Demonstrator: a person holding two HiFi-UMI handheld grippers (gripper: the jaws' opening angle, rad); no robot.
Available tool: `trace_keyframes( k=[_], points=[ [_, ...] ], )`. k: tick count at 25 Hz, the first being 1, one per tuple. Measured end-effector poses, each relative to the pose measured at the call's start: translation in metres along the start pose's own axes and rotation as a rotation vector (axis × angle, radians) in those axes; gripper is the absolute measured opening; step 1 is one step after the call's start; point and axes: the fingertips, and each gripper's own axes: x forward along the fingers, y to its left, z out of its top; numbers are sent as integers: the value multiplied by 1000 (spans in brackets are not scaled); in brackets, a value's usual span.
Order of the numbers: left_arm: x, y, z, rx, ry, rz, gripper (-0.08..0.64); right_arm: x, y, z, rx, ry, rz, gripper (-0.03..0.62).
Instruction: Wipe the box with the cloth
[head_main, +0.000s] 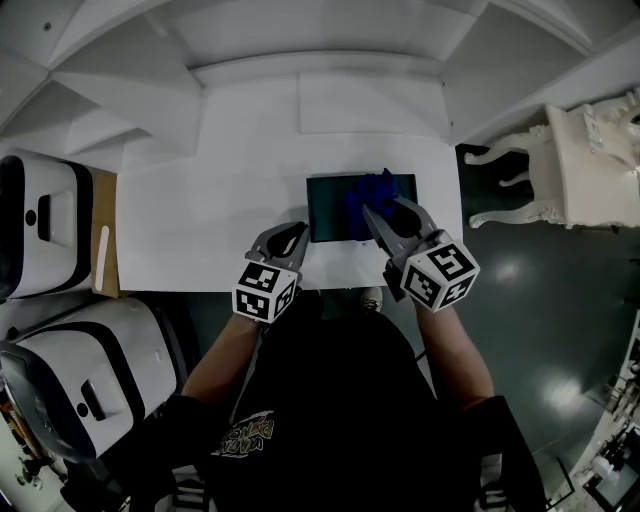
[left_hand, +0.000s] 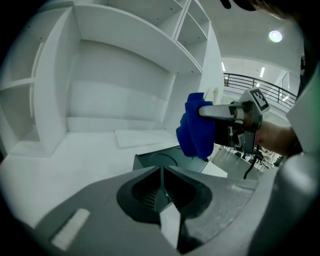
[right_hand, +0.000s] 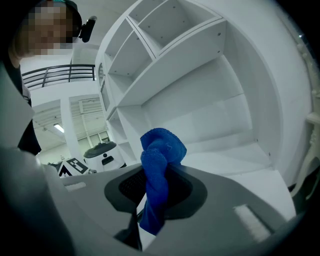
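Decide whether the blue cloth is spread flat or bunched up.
Bunched up. The cloth hangs in a crumpled wad, pinched between the jaws of the right claw over the box.

The cloth (head_main: 370, 190) is a strong plain blue, without any pattern. The box (head_main: 335, 208) is very dark green, almost black, and a thin circle line is on its top. The worktop (head_main: 200, 230) is plain white, and the shelves (head_main: 320, 60) are white too. The left tongs (head_main: 284, 242) and the right tongs (head_main: 384, 206) are grey, darker on the inner side. The left cube (head_main: 266, 291) and the right cube (head_main: 441, 275) are white with black square markers. The floor (head_main: 530, 300) is dark grey and glossy. The person's shirt (head_main: 330, 400) is black with a small coloured print.
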Motion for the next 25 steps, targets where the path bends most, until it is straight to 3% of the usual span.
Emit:
trace_keyframes(
  k=[13, 25],
  points=[
    [36, 18, -18, 10, 97, -89, 134, 77, 5, -34, 56, 93, -10, 101],
    [53, 22, -22, -50, 102, -145, 141, 112, -1, -54, 73, 168, -40, 101]
  ],
)
